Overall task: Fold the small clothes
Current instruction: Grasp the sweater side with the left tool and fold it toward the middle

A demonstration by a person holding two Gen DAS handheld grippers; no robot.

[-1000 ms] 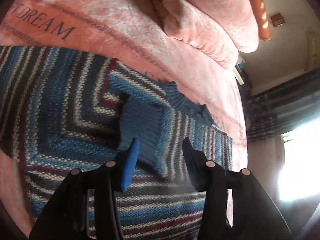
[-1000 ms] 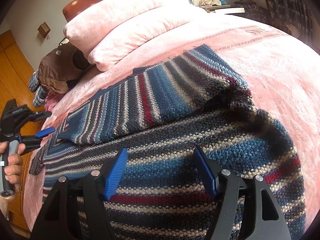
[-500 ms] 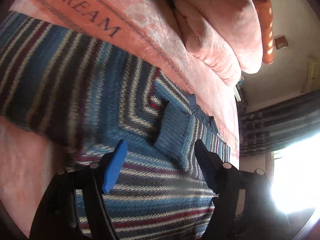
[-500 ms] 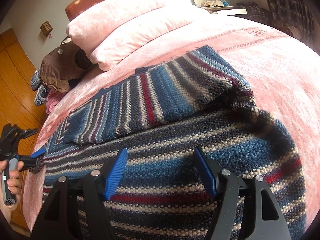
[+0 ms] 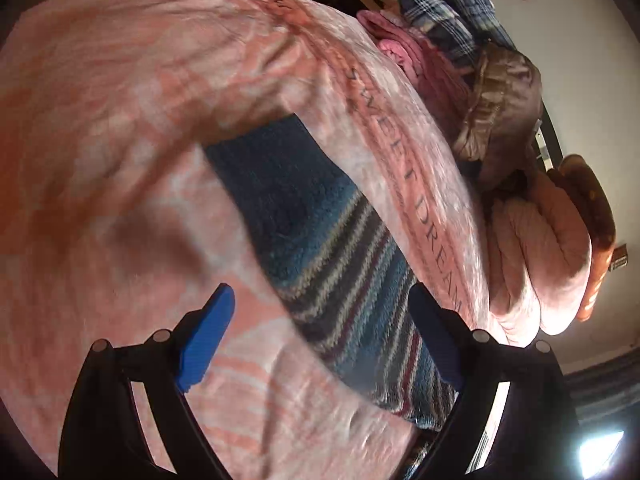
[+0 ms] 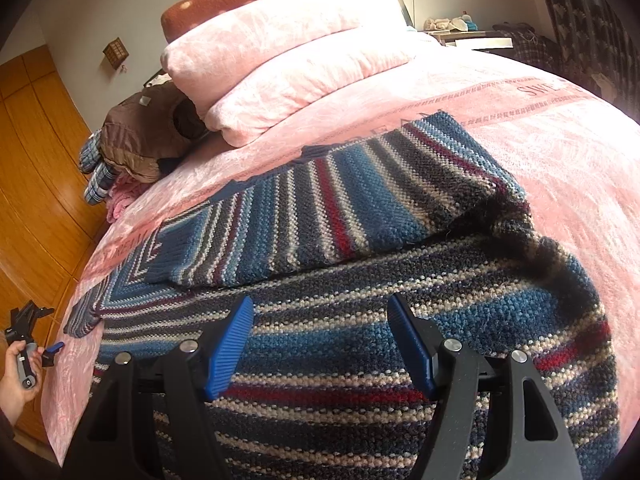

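sweater (image 6: 360, 240) flat on bed (image 6: 560, 168), one sleeve (image 6: 320, 216) folded across | other sleeve (image 5: 320, 248) ahead of left gripper (image 5: 320, 332), long axis running away, nearer than right | right gripper (image 6: 320, 344) over body | both wide, empty

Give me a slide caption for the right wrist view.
Open right tongs hover over a striped knit sweater on a pink bed, one sleeve folded across.

A knitted sweater (image 6: 360, 216) striped in blue, charcoal, cream and dark red is spread over a pink bedspread (image 6: 560, 152) lettered in dark grey. Pink pillows (image 6: 288, 60) are stacked at 12 o'clock, a brown jacket (image 6: 136, 140) at 10. Blue pads are carried on both black grippers.
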